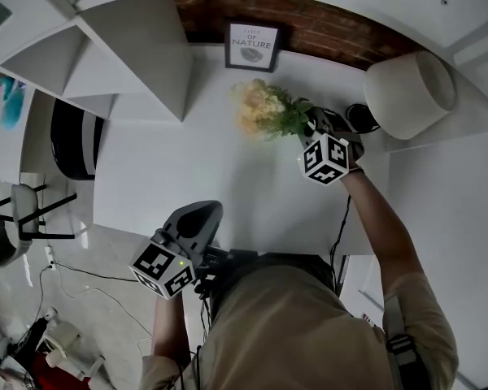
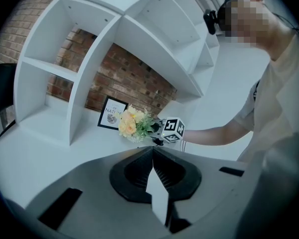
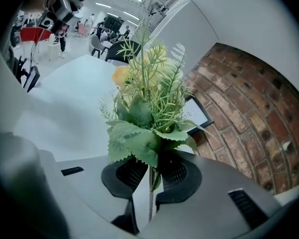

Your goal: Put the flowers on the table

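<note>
The flowers (image 1: pixel 264 108), a small bunch of pale yellow blooms with green leaves, hang over the far part of the white table (image 1: pixel 187 169). My right gripper (image 1: pixel 311 125) is shut on their thin stem. In the right gripper view the stem (image 3: pixel 149 193) runs between the two pads, and the leaves and blooms (image 3: pixel 147 108) stand up in front of them. My left gripper (image 1: pixel 193 224) hovers at the table's near edge, shut with nothing in it (image 2: pixel 153 154). From the left gripper view the bunch (image 2: pixel 132 123) shows far off beside the right gripper's marker cube (image 2: pixel 173 129).
A framed print (image 1: pixel 253 45) leans against the brick wall behind the flowers. A white lampshade (image 1: pixel 411 92) stands at the back right and a white shelf unit (image 1: pixel 106 63) at the back left. A black chair (image 1: pixel 73 140) sits left of the table. A cable (image 1: pixel 339 226) hangs at the right edge.
</note>
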Demonstrator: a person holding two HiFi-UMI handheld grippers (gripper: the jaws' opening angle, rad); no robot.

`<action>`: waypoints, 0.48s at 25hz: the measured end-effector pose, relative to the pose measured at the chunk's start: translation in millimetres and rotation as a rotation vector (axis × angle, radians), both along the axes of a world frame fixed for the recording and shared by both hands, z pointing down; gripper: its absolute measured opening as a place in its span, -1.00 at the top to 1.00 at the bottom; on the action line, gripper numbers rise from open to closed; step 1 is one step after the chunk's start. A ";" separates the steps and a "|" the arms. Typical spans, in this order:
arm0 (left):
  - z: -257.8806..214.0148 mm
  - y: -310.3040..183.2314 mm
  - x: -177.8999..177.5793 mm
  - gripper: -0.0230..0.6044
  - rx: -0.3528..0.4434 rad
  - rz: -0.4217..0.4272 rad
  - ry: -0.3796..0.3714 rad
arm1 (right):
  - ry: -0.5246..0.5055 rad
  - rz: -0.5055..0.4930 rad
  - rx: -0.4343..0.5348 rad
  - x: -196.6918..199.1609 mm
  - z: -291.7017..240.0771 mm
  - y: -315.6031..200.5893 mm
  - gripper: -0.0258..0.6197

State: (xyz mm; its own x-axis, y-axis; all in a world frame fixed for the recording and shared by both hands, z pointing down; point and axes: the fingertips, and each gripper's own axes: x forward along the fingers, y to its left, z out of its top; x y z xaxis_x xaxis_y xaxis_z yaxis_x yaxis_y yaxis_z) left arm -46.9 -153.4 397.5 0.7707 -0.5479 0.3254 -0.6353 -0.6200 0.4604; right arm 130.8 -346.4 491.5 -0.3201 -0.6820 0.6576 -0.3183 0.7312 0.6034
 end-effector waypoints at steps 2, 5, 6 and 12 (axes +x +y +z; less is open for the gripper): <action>-0.4 -0.3 0.5 0.90 -0.003 -0.004 -0.009 | 0.014 0.005 -0.005 3.3 8.1 -7.6 0.72; -1.8 -2.2 0.1 0.90 -0.004 -0.008 -0.025 | 0.036 -0.001 -0.002 2.1 16.9 -19.3 0.72; -1.9 -3.5 1.5 0.90 -0.004 -0.006 -0.028 | 0.047 0.004 0.001 5.4 18.8 -24.0 0.72; 2.4 -5.9 -0.9 0.90 -0.016 -0.012 -0.041 | 0.083 0.029 -0.007 16.3 32.5 -43.4 0.72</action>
State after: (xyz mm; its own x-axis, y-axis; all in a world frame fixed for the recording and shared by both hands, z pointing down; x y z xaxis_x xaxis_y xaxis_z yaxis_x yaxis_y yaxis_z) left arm -47.7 -159.2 399.9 0.7497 -0.5515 0.3657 -0.6614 -0.6049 0.4435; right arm 147.1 -389.8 524.0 -0.2449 -0.6852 0.6860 -0.2884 0.7270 0.6232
